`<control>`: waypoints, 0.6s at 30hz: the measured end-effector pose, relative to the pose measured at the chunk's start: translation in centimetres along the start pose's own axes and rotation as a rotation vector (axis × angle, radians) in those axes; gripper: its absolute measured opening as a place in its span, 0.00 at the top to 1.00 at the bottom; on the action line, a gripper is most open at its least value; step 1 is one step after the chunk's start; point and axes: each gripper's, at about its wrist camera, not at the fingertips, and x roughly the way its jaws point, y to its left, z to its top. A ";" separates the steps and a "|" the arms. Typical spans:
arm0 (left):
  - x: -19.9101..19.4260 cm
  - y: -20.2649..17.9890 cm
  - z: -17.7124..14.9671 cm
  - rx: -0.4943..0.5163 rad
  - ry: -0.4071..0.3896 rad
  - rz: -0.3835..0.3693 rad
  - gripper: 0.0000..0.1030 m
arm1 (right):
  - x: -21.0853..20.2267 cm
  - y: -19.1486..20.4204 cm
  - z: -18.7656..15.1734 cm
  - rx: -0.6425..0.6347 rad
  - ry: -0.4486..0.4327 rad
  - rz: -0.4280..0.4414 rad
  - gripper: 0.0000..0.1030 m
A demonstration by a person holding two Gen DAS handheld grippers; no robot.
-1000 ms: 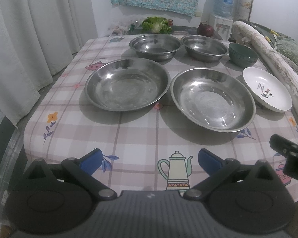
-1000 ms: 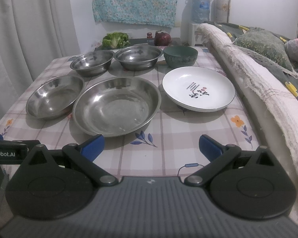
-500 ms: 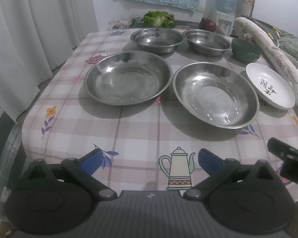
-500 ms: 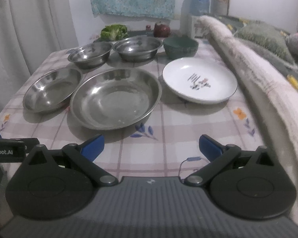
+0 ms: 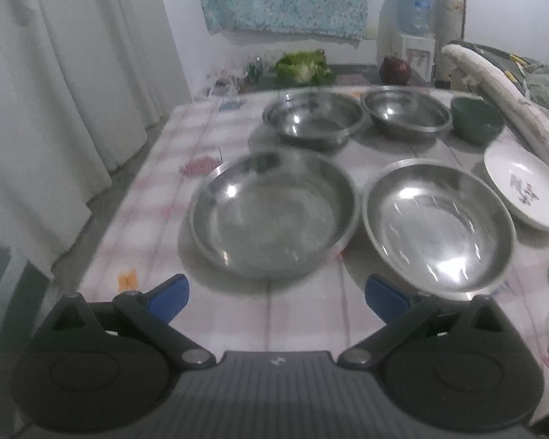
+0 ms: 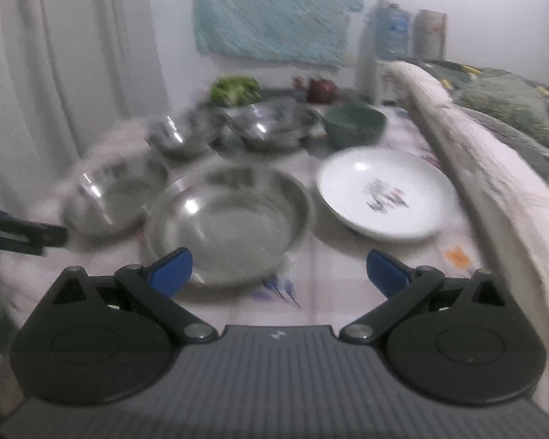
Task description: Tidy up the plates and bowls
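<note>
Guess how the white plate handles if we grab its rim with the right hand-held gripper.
The white plate looks glazed ceramic, so probably stiff, slick and chippable. Its shallow, flared rim gives the pads little to bite; it may tilt under a one-sided pinch. It lies flat on the tablecloth, so it should slide rather than roll.

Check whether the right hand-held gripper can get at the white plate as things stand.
Probably yes: the right hand-held gripper is open and empty, and only bare tablecloth lies between it and the white plate, which holds nothing.
</note>
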 end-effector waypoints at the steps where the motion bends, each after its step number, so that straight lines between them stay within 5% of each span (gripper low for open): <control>1: 0.2 0.2 0.7 0.011 -0.016 0.007 0.00 | 0.1 -0.2 0.8 0.023 -0.014 0.031 0.01; 7: 3.2 1.3 4.6 0.067 -0.030 -0.051 0.00 | 2.4 0.7 6.1 0.062 -0.067 0.128 0.01; 13: 8.4 6.1 7.9 -0.142 0.014 -0.243 0.00 | 9.2 3.3 10.9 0.029 -0.018 0.189 0.02; 18: 11.8 7.5 11.3 -0.147 -0.053 -0.224 0.04 | 17.3 5.4 13.9 0.036 0.056 0.236 0.14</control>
